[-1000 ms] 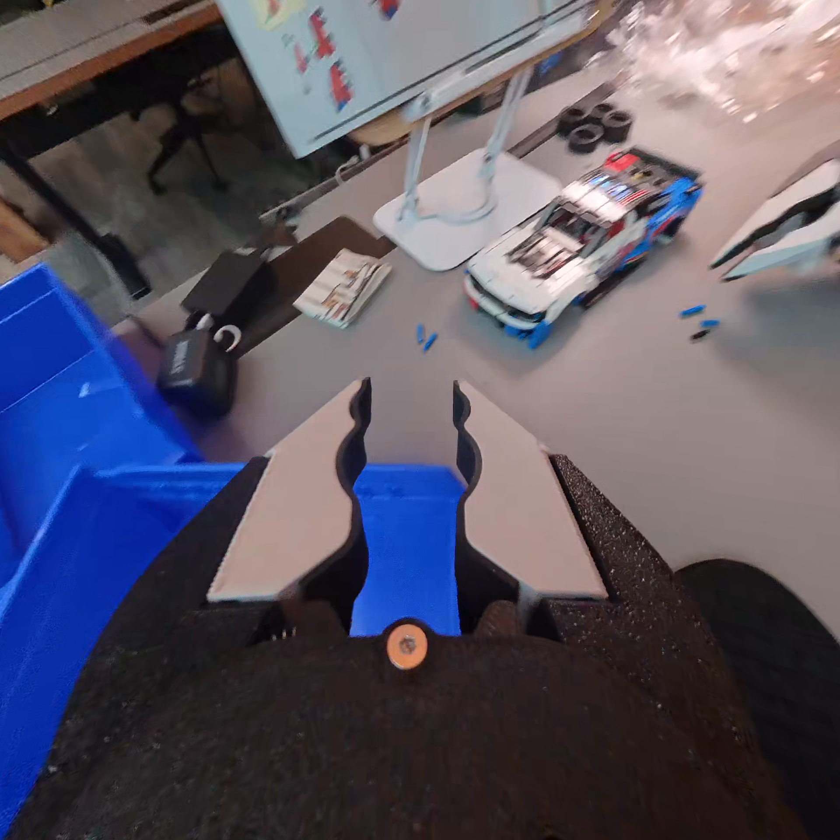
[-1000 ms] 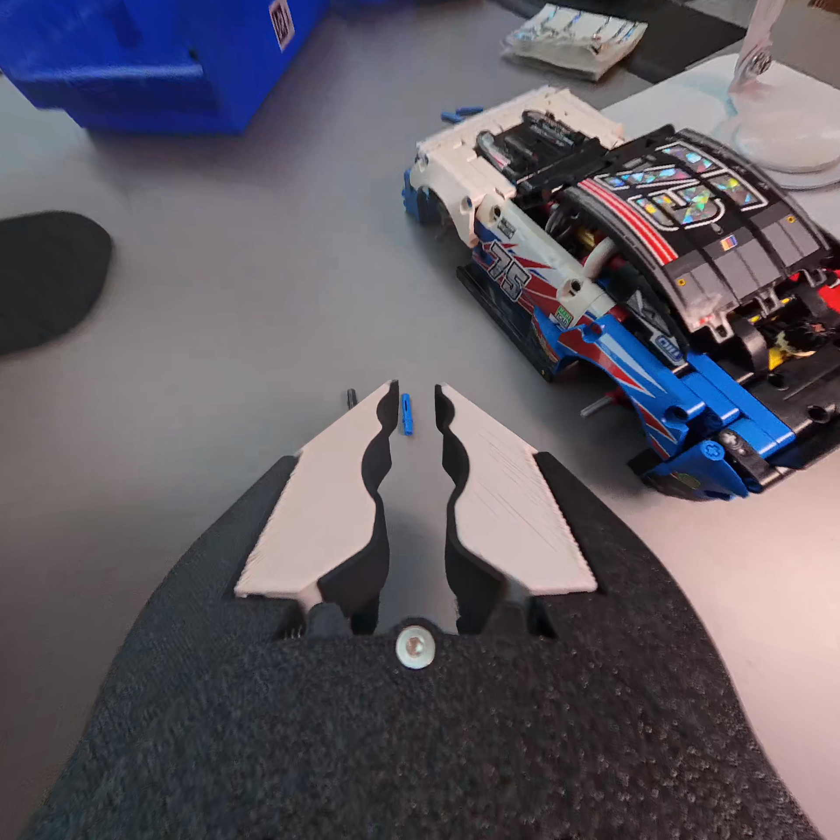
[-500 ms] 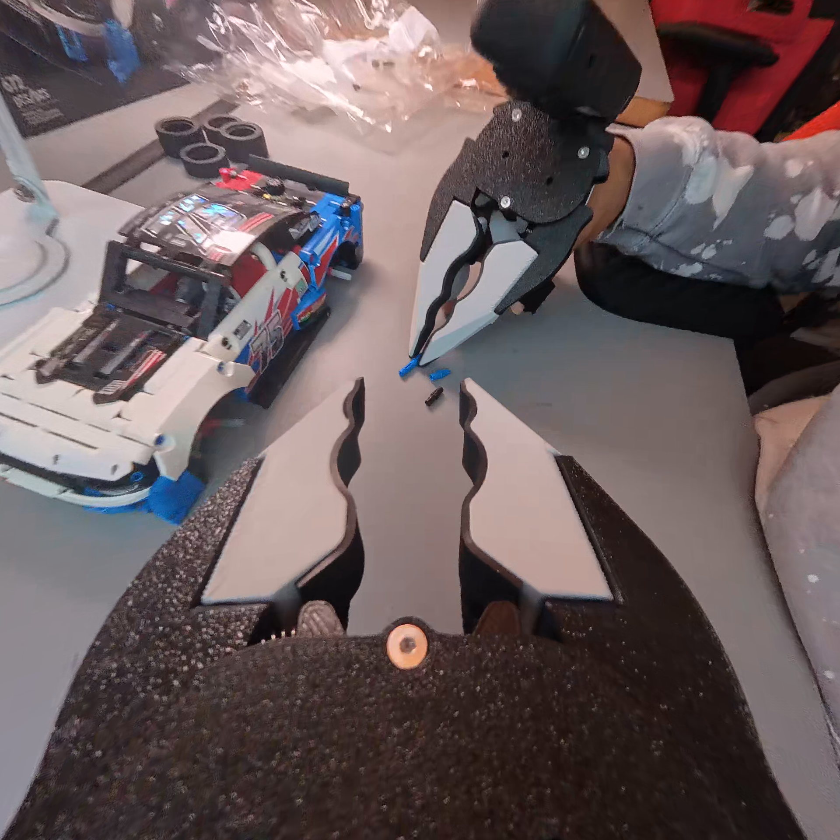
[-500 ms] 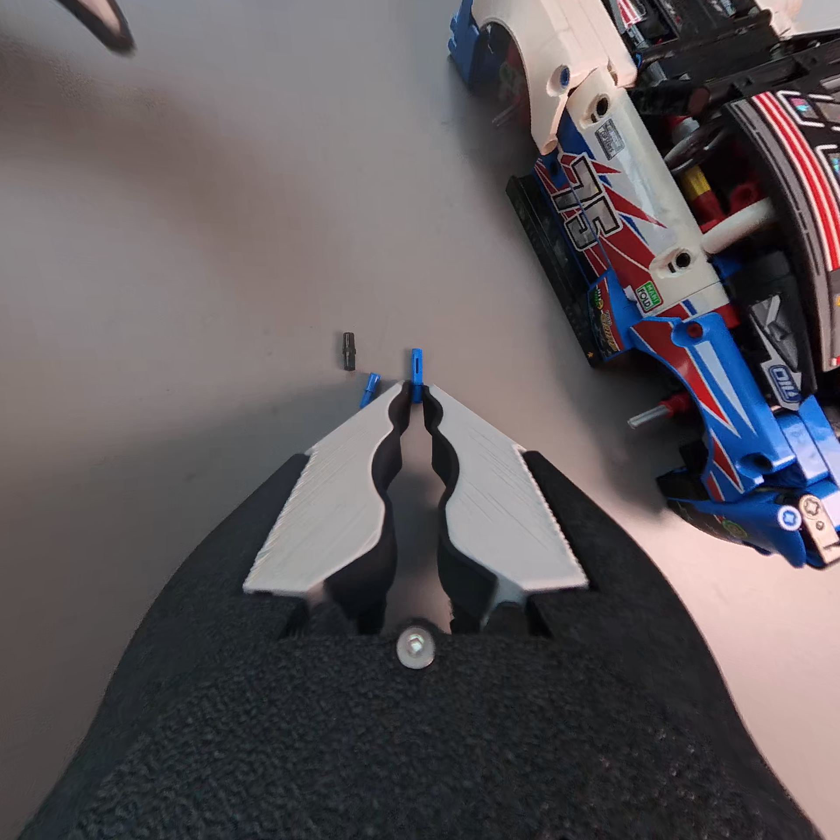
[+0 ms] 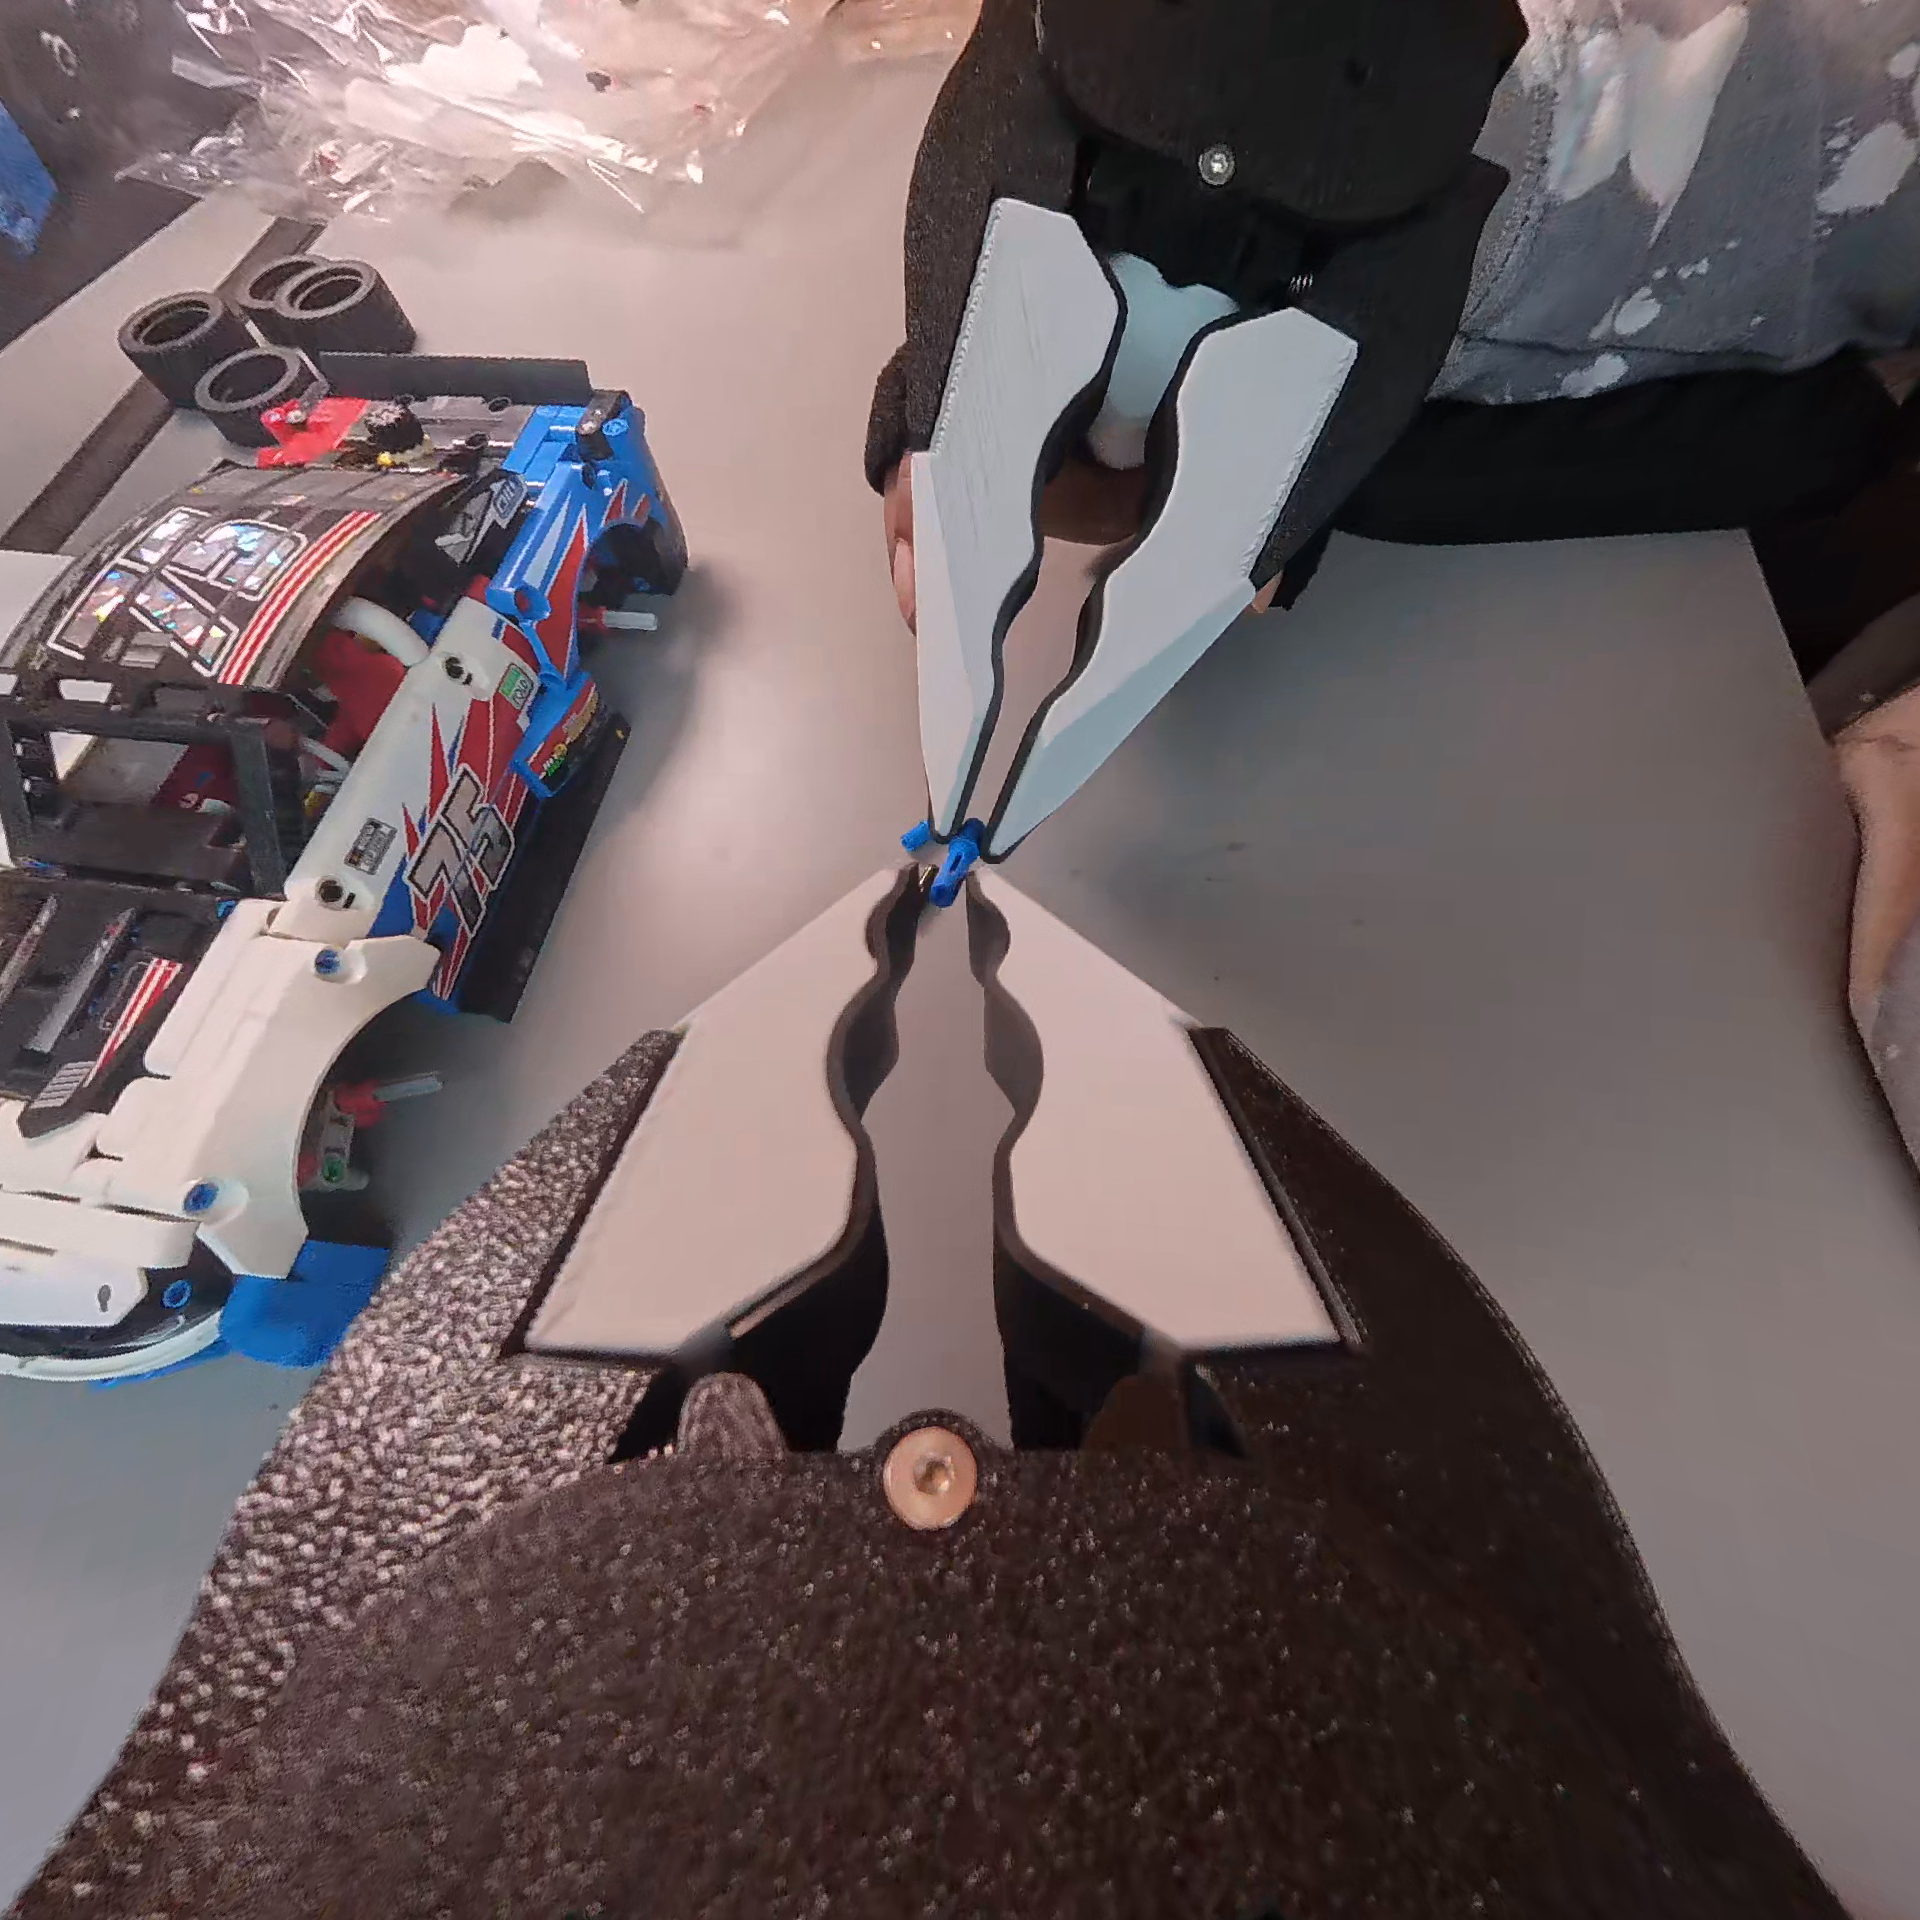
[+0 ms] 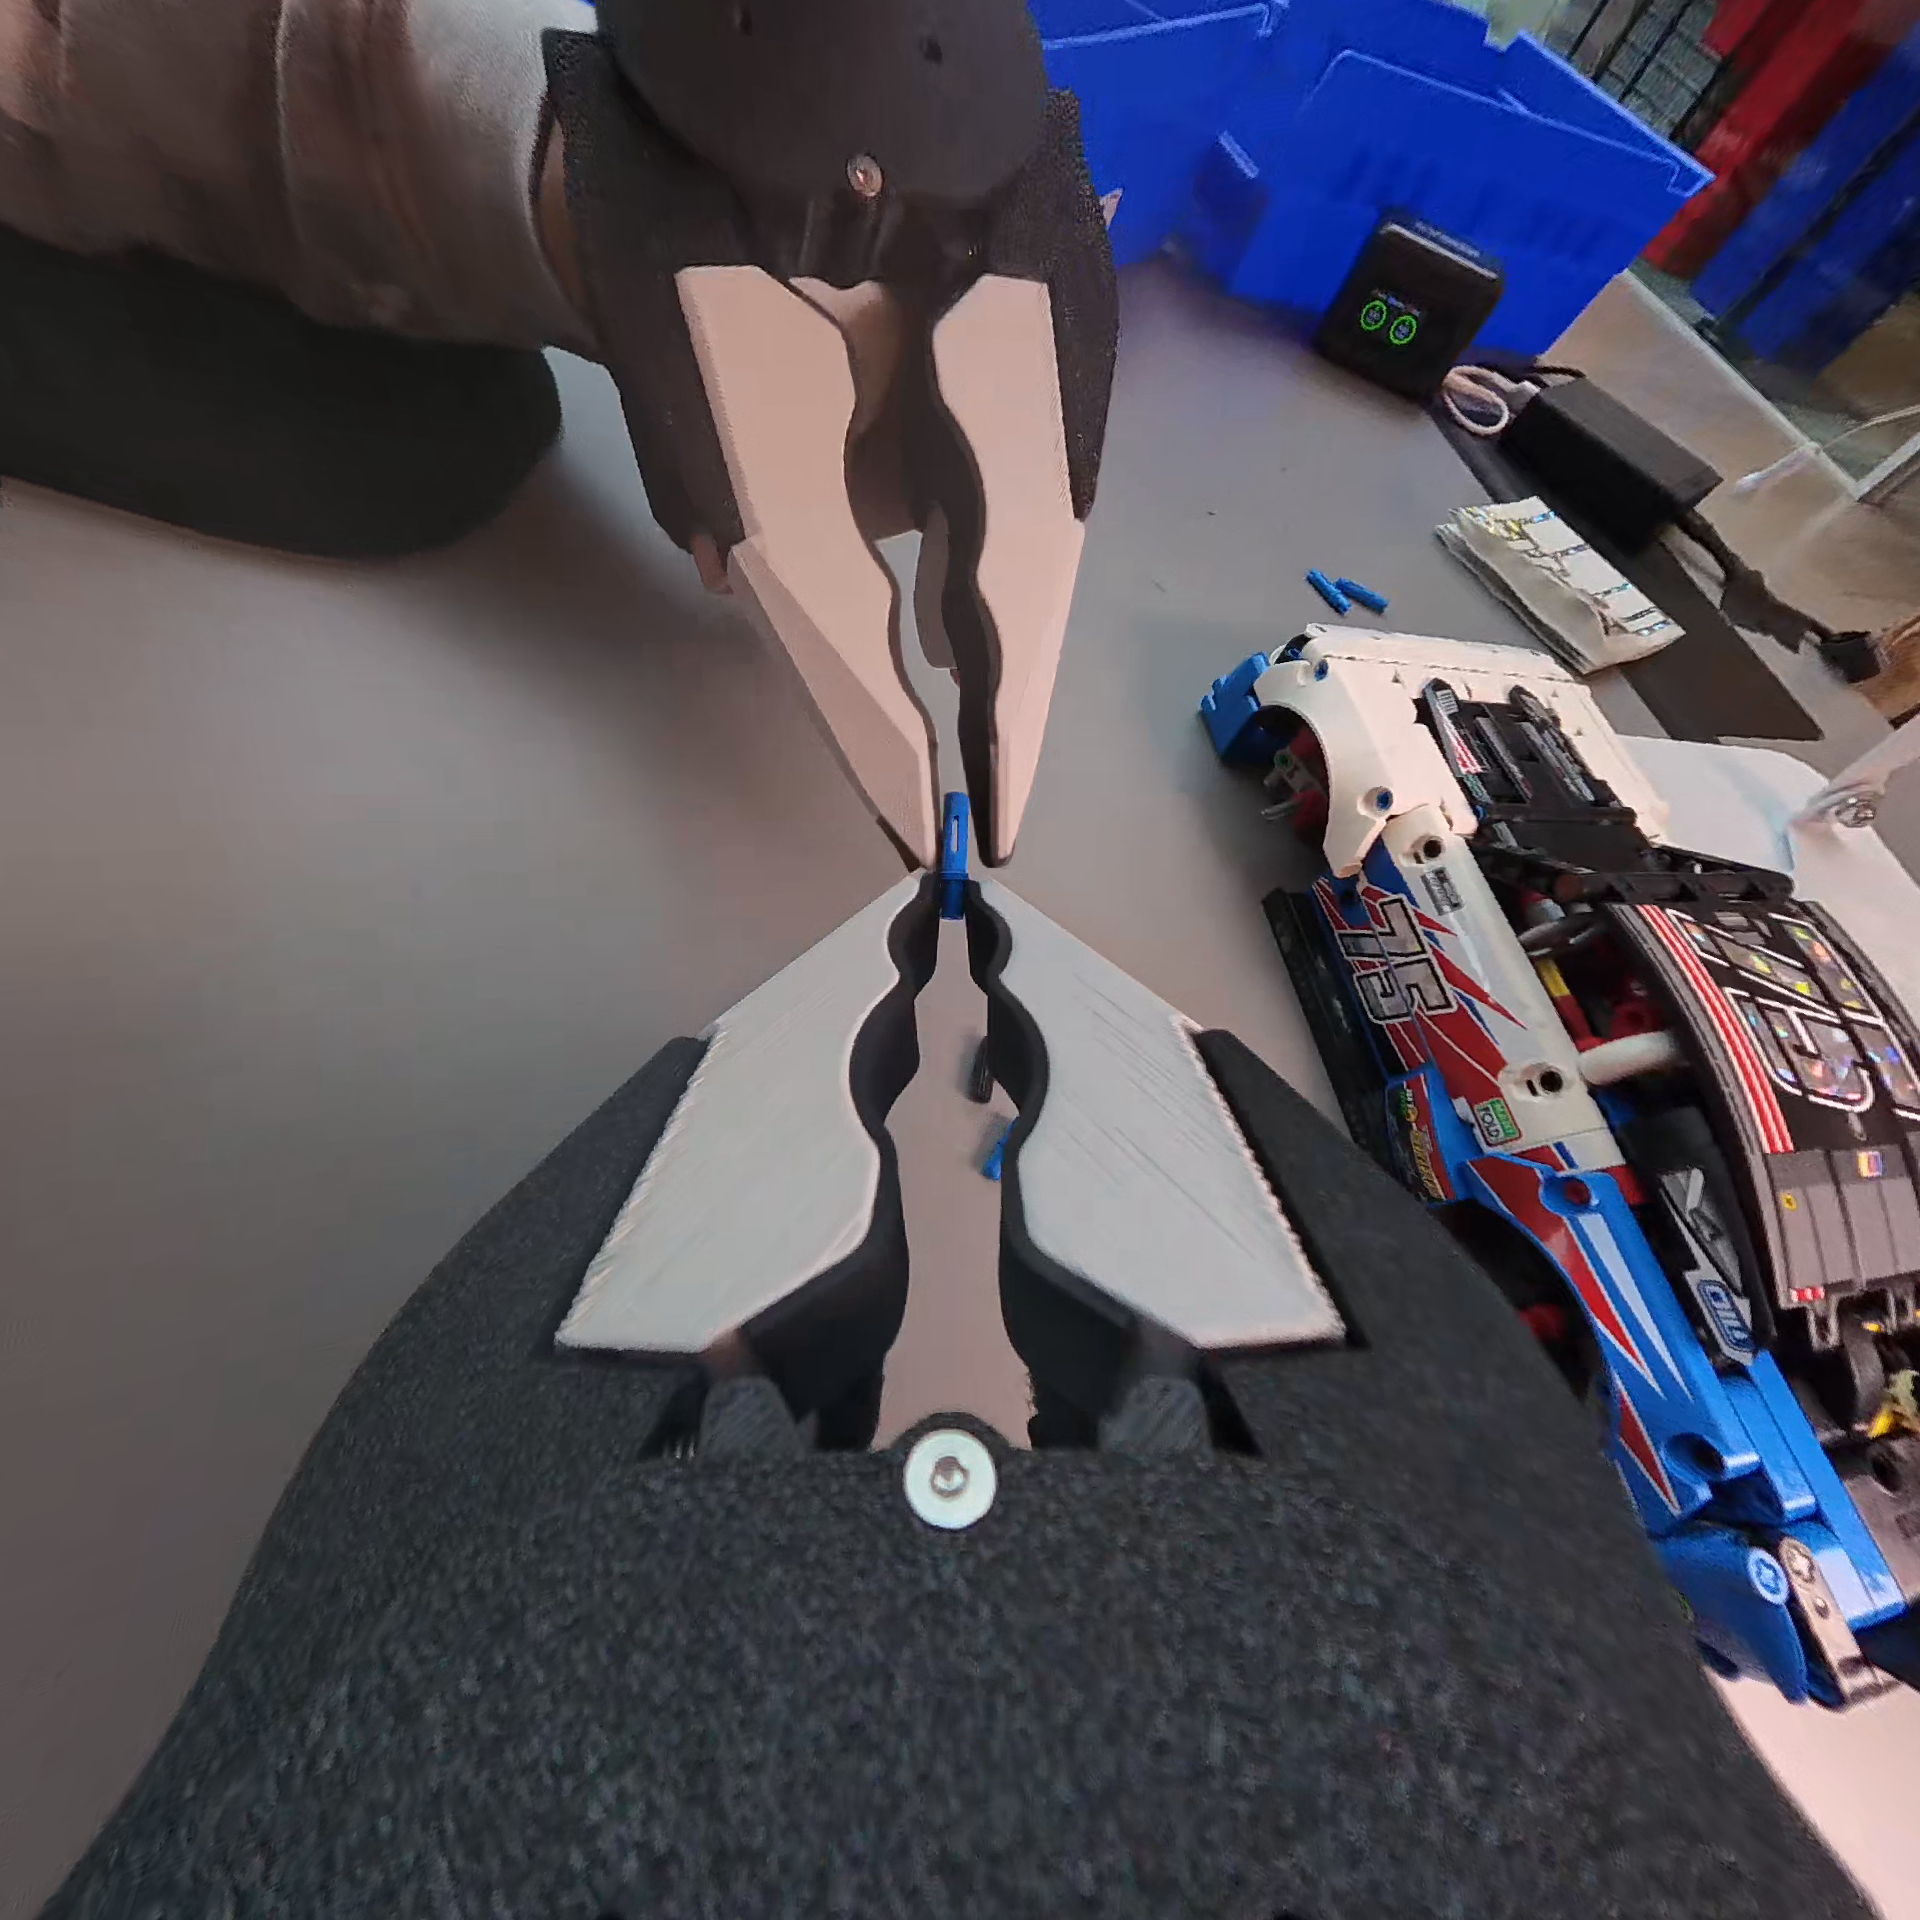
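Observation:
My right gripper [image 6: 948, 891] is shut on one end of a small blue pin [image 6: 953, 847] and holds it a little above the grey table [image 6: 312, 831]. My left gripper [image 5: 943, 891] faces it tip to tip, its fingers closed in around the pin's other end [image 5: 951, 871]. The right gripper [image 5: 966, 836] comes down from the top of the left wrist view. The left gripper [image 6: 958, 857] comes down from the top of the right wrist view. A second blue pin [image 6: 997, 1148] and a black pin [image 6: 980, 1075] lie on the table below. A white, blue and red brick-built race car [image 5: 312, 831] without wheels stands beside them.
Three black tyres [image 5: 260, 332] and clear plastic bags [image 5: 468, 94] lie behind the car. Blue bins [image 6: 1403, 156], a black device [image 6: 1408, 301], a folded packet [image 6: 1558, 592] and loose blue pins [image 6: 1345, 592] are at the far side. A person's sleeve [image 5: 1714, 208] is close. The grippers are tip to tip, or close to it.
The right gripper closed on the blue pin and lifted it off the table. The left gripper swung from the blue bin to face it and narrowed from wide open onto the pin.

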